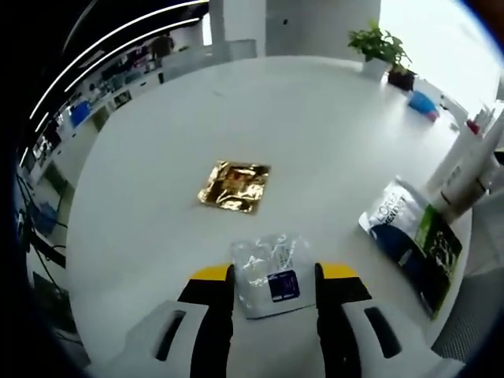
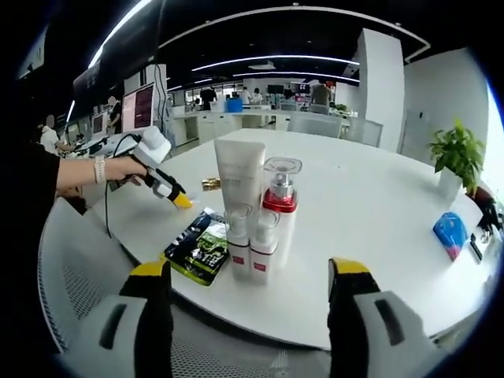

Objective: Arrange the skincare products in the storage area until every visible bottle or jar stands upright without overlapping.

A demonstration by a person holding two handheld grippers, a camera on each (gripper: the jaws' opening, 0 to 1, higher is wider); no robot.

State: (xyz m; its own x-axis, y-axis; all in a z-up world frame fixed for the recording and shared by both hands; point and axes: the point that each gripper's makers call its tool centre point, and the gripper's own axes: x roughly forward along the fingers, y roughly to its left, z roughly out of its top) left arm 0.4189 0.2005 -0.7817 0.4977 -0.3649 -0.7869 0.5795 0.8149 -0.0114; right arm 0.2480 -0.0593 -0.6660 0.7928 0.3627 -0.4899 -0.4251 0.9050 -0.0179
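Silver sachet [image 1: 270, 272] between open left gripper [image 1: 274, 274] jaws, near table [image 1: 157, 173] edge.

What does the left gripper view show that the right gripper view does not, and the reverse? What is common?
Left gripper view: a clear sachet lying on the table, between the open jaws of the left gripper.
Right gripper view: a red pump bottle and two small white bottles standing upright, and a hand holding the left gripper; the right gripper has its jaws open and empty.
Both: the white table, the gold sachet, the dark pouch and the potted plant.
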